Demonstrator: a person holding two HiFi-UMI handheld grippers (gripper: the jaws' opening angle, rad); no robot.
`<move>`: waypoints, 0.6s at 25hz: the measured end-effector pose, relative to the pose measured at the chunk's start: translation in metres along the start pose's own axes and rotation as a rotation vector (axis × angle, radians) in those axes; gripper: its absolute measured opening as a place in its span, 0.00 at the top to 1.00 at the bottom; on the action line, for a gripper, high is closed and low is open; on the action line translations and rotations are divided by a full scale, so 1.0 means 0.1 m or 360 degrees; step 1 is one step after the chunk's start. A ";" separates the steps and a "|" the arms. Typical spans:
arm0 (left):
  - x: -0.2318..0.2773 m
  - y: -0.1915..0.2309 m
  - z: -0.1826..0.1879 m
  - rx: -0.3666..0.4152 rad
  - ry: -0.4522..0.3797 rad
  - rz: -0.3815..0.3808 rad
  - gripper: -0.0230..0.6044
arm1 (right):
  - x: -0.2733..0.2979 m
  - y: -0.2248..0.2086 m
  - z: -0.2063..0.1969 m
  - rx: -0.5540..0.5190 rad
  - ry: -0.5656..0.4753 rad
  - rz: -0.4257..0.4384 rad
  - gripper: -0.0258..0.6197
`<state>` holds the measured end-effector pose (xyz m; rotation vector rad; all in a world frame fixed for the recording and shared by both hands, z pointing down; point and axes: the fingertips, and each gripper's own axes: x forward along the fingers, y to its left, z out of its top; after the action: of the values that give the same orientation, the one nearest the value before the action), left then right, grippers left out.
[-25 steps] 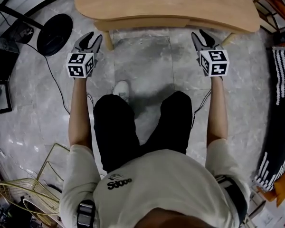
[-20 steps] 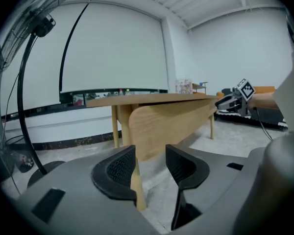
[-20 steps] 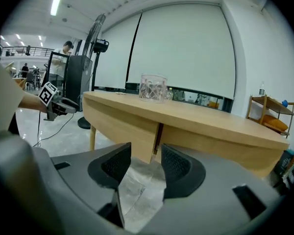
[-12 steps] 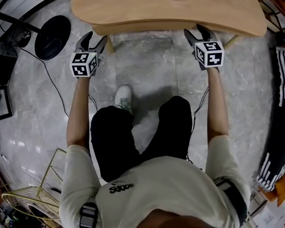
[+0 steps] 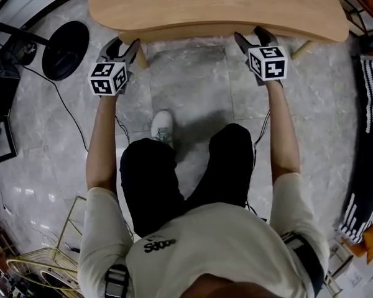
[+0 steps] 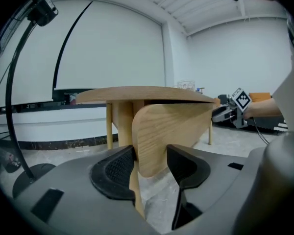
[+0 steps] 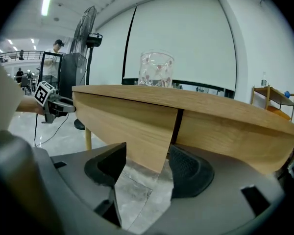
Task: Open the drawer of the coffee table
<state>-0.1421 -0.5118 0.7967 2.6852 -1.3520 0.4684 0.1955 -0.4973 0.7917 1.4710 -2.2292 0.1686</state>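
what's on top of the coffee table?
A clear glass stands on the coffee table. Its contents are too blurred to tell; the tabletop's far edge is outside the head view.

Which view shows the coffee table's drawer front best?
The right gripper view: the drawer front shows its broad face up to the dark seam at its end. The left gripper view shows it foreshortened, nearly end-on. The head view shows only a thin strip under the tabletop.

drawer front [image 5: 193,32] ahead, bare floor [image 5: 186,85] below
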 end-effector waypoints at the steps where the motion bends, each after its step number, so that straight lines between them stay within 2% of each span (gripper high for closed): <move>1: 0.00 0.00 -0.01 -0.0004 0.0004 0.0000 0.61 | 0.00 0.00 0.00 0.0023 -0.0005 0.0000 0.60; 6: -0.01 0.00 0.00 -0.0015 0.0051 -0.0011 0.62 | -0.03 -0.03 0.00 0.0041 0.0023 -0.0002 0.60; 15: -0.12 -0.08 -0.04 -0.0052 0.0054 0.0031 0.62 | -0.15 0.03 -0.05 0.0086 0.0026 0.0001 0.60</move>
<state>-0.1438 -0.4969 0.7974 2.6282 -1.3659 0.4877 0.1985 -0.4819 0.7897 1.4912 -2.2284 0.2418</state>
